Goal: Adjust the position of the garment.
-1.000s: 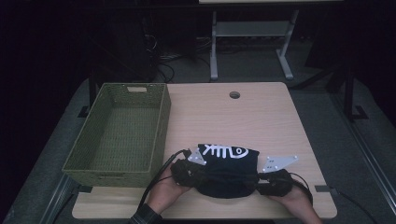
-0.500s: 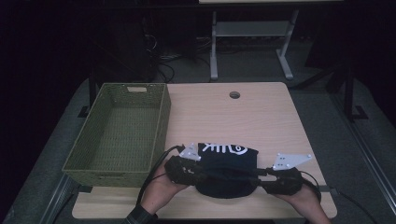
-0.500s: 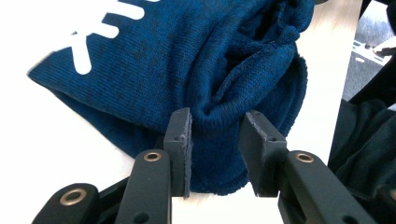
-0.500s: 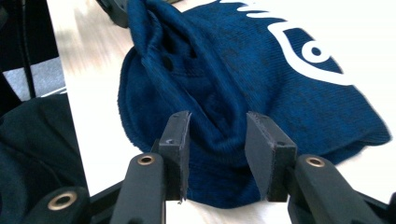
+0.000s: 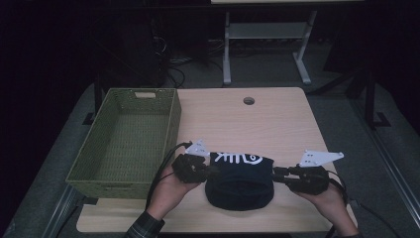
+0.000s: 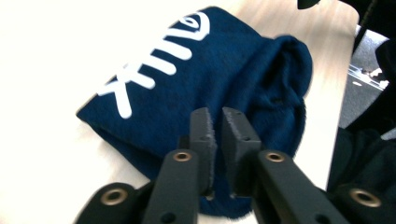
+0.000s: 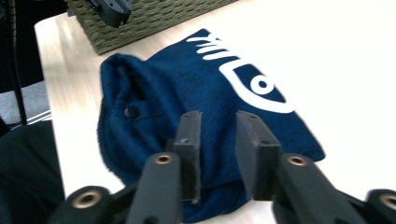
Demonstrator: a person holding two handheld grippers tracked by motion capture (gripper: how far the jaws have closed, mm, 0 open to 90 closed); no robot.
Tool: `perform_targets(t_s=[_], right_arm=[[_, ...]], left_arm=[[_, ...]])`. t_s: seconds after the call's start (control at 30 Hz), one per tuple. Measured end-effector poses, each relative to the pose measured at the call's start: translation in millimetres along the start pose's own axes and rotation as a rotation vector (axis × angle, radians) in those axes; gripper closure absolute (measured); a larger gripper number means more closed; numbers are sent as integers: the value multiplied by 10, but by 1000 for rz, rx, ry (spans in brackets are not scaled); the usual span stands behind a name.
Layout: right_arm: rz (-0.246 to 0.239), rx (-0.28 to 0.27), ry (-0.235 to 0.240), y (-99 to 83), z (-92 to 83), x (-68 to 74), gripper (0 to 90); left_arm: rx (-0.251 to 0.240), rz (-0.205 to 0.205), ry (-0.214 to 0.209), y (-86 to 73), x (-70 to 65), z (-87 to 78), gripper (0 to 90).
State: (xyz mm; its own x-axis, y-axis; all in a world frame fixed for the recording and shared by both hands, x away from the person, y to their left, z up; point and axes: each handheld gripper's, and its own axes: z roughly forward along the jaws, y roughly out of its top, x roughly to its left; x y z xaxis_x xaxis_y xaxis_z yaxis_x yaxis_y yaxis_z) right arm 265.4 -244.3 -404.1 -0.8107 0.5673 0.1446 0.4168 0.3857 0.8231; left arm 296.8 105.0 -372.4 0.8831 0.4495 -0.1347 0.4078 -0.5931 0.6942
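A dark blue knitted cloth [image 5: 240,181] with a white fish-skeleton print lies folded near the table's front edge. My left gripper [image 5: 210,171] rests at its left edge. In the left gripper view its jaws [image 6: 218,116] stand almost together over the cloth's [image 6: 210,70] near edge, with no fabric seen pinched between them. My right gripper [image 5: 275,172] is at the cloth's right edge. In the right gripper view its jaws [image 7: 219,121] stand apart above the cloth [image 7: 187,84], holding nothing. A hand holds each gripper.
An empty green woven basket [image 5: 176,119] stands on the left part of the wooden table [image 5: 247,124], close to my left gripper. A round cable hole [image 5: 248,100] sits near the far edge. Beyond the table are a dark floor, cables and a stand.
My right gripper has drawn off to the right, to the cloth's edge, and its jaws now stand apart. The left gripper shifted slightly left. The cloth stays flat in place.
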Motion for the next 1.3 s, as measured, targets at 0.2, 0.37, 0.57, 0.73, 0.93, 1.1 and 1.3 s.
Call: perform_targets(t_s=[0.2, 0.37, 0.57, 0.73, 0.93, 1.1, 1.3], right_arm=[[1, 7, -13, 57, 100, -103, 856], [-6, 24, 10, 49, 209, -97, 895], [-10, 57, 56, -67, 316, -15, 895], [-15, 119, 78, -159, 459, 75, 896], [-26, 188, 91, -274, 632, 167, 898], [-24, 192, 120, -318, 708, 287, 899], [-80, 201, 133, -295, 793, 436, 899]], left_arm=[[21, 7, 20, 164, 122, 166, 898], [40, -10, 34, 242, 249, 361, 898], [95, -27, 67, 225, 390, 588, 898], [134, -54, 73, 171, 491, 788, 898], [163, -57, 58, 139, 595, 932, 899], [172, -50, 40, 170, 658, 1051, 900], [173, -9, 32, 266, 654, 1176, 900]])
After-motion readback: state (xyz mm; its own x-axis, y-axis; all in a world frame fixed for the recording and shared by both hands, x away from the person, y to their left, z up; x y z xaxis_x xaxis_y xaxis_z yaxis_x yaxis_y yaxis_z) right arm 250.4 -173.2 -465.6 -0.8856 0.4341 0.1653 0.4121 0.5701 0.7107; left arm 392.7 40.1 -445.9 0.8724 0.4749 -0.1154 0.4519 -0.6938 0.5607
